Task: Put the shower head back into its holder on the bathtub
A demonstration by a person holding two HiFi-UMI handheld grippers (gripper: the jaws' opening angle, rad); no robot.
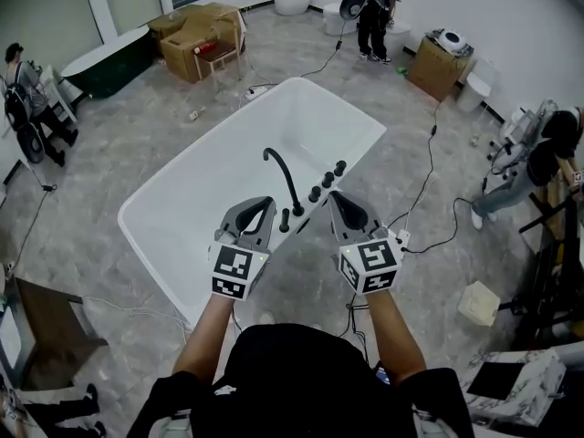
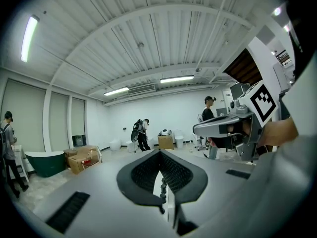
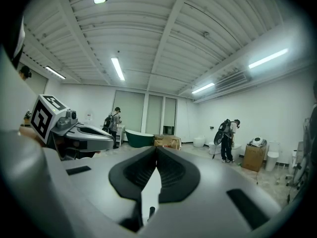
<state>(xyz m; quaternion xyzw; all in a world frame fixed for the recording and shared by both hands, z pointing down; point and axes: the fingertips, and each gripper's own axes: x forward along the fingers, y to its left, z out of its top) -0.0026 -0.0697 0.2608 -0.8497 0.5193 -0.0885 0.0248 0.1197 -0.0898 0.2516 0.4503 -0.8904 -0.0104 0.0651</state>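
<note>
A white oval bathtub stands alone on the grey marbled floor, with open floor along both long sides. The clutter sits well away from it: brown cardboard boxes and a dark green tub beyond its far left end, and black cables trailing off its right side. Along the tub's near right rim runs a row of black round knobs, then a tall curved black spout. At the near end of that row stands a short black upright piece, apparently the shower head seated in its holder, though it is too small to be sure. Both bare forearms reach forward side by side over this rim. The left gripper is left of the spout's base and the right gripper is right of it. The two are apart, touching nothing, and aim roughly level across the room. Each gripper's jaws are pressed together with nothing between them.
</note>
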